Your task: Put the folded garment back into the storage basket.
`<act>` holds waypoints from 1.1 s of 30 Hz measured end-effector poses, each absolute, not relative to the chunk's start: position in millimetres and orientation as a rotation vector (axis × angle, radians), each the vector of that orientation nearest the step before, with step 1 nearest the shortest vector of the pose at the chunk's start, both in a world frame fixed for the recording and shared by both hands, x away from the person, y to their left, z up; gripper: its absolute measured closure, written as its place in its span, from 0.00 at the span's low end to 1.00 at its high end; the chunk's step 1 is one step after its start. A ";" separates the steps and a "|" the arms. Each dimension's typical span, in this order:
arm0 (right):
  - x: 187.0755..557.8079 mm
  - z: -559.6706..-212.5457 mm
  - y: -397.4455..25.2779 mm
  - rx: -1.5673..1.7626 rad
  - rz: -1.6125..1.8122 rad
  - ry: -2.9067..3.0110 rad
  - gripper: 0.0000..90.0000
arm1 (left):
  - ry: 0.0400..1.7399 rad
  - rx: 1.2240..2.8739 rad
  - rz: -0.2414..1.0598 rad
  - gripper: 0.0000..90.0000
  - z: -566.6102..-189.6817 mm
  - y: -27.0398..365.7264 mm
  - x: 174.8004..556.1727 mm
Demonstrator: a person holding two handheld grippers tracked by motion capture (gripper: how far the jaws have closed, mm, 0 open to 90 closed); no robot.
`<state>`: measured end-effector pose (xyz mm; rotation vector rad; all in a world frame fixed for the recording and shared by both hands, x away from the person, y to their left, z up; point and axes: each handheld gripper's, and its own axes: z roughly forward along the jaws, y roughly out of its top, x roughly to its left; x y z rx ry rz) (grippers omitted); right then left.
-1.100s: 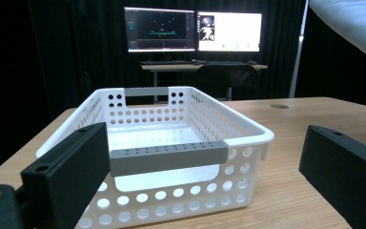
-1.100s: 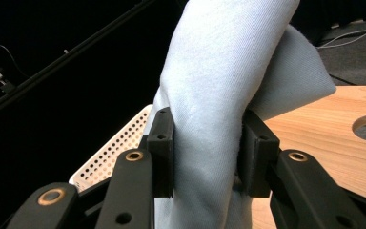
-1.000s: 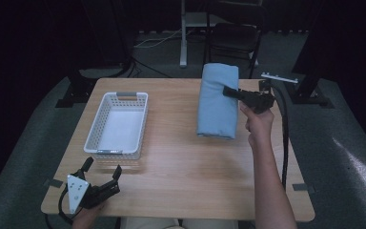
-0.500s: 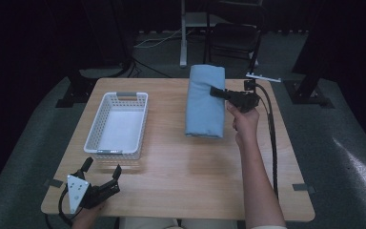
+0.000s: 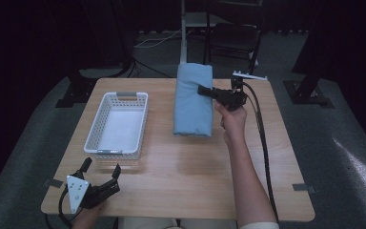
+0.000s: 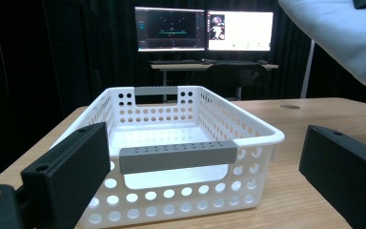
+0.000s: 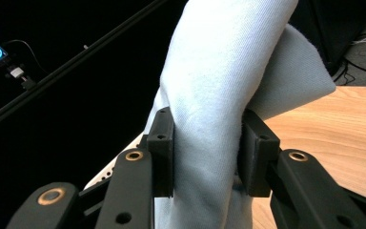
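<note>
The right gripper (image 5: 205, 90) is clamped on a folded light-blue towel (image 5: 193, 100), lifted above the wooden worktop (image 5: 190, 167). The left gripper (image 5: 100, 174), jaws spread wide and empty, rests just before a white perforated basket (image 5: 95, 126), well left of the towel.

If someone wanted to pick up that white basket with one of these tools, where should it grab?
Probably the grey handle bar on the end wall of the white basket nearest the person, coming in level from that side. The bar stands over a cut-out in the wall, so one jaw could slip behind it. The left tool is open and already faces it. The perforated long walls look thin and flexible, a poorer hold.
</note>
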<state>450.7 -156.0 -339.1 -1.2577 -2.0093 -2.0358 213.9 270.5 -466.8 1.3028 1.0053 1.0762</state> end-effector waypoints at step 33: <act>465.8 -336.9 -56.4 -1.148 -2.030 -1.965 0.70 | 1.028 1.276 1.103 0.05 -467.2 269.7 212.4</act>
